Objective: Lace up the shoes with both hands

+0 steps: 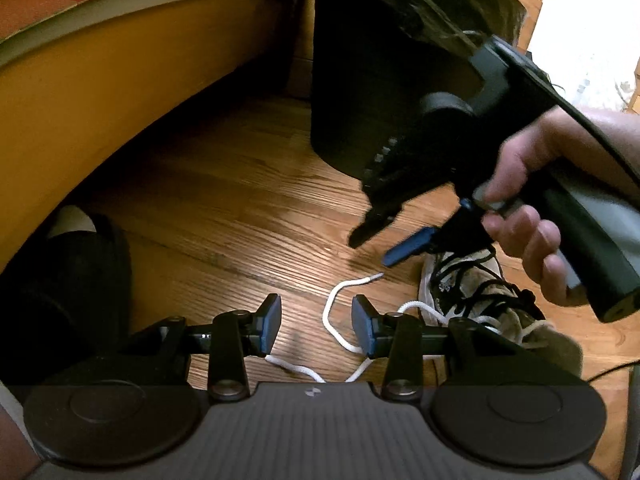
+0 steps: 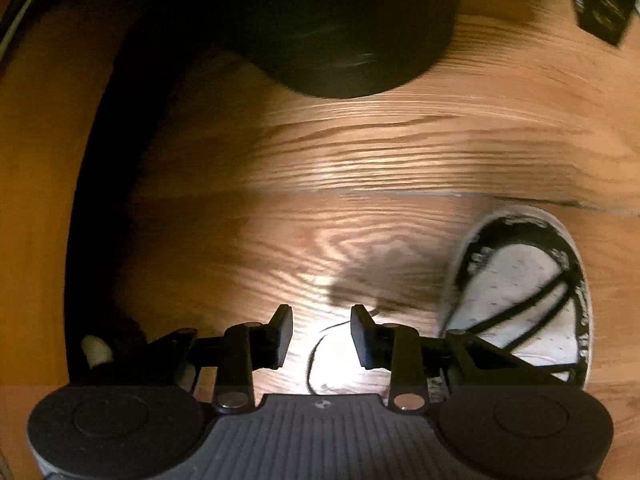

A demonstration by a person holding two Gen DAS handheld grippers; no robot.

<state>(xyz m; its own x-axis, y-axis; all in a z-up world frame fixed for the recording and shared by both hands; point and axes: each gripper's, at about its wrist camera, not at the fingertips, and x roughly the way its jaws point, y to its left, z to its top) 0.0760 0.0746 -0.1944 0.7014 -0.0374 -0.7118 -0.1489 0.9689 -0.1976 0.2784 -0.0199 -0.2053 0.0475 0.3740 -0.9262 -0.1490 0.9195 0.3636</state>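
Note:
A white and tan shoe with black lacing lies on the wooden floor at the right; its toe also appears in the right wrist view. A loose white lace runs from the shoe and loops across the floor, ending in a tip. My left gripper stands open above the loop, with nothing pressed between its pads. A hand holds my right gripper open just above the lace tip. In its own view the right gripper frames a glare patch on the floor where only a faint curved line shows.
A black bin stands close behind the shoe and fills the top of the right wrist view. A yellow wooden bed side curves along the left. A black slipper lies at the left. A thin cable crosses the floor at the right.

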